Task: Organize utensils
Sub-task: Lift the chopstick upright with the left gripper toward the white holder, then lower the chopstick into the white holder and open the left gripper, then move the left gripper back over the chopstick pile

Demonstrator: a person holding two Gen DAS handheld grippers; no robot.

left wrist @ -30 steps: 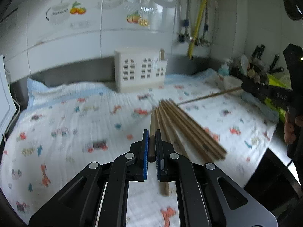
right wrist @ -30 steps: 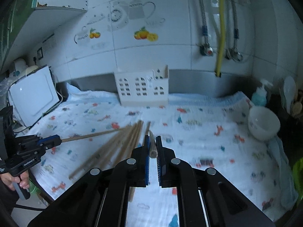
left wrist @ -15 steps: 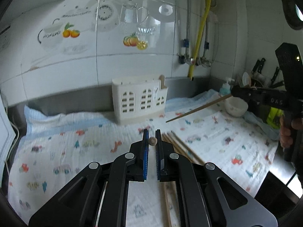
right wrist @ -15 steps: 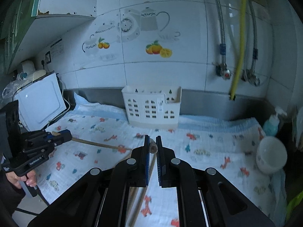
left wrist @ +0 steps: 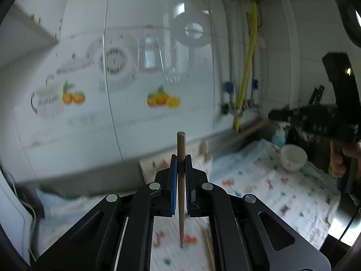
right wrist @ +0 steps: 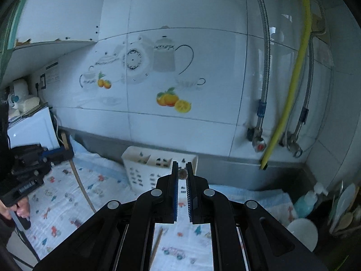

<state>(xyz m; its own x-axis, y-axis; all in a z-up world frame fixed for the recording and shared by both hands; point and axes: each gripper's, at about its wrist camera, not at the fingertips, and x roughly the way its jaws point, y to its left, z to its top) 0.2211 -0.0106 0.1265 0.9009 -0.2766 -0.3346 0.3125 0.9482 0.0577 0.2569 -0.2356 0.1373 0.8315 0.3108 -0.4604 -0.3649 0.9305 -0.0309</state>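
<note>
My left gripper (left wrist: 181, 164) is shut on a wooden chopstick (left wrist: 181, 149) held upright, thick end up, tip hanging low over the cloth. It also shows in the right wrist view (right wrist: 65, 152) with its chopstick (right wrist: 77, 176). My right gripper (right wrist: 182, 171) is shut on another chopstick (right wrist: 182, 173), seen end-on; it shows in the left wrist view (left wrist: 274, 115) with that chopstick (left wrist: 250, 129). The white slotted utensil holder (right wrist: 144, 169) stands against the wall, just beyond both grippers; it appears partly hidden in the left wrist view (left wrist: 155, 164). More chopsticks (left wrist: 208, 246) lie on the cloth below.
A patterned cloth (right wrist: 58, 203) covers the counter. A white bowl (left wrist: 293, 157) and a blue soap bottle (right wrist: 308, 201) stand at the right. A white appliance (right wrist: 31, 128) stands at the left. Pipes and a yellow hose (right wrist: 291, 83) run down the tiled wall.
Both grippers have lifted their chopsticks off the cloth and moved toward the utensil holder. The left chopstick has turned from lying to upright. Both views have tilted up toward the wall.
</note>
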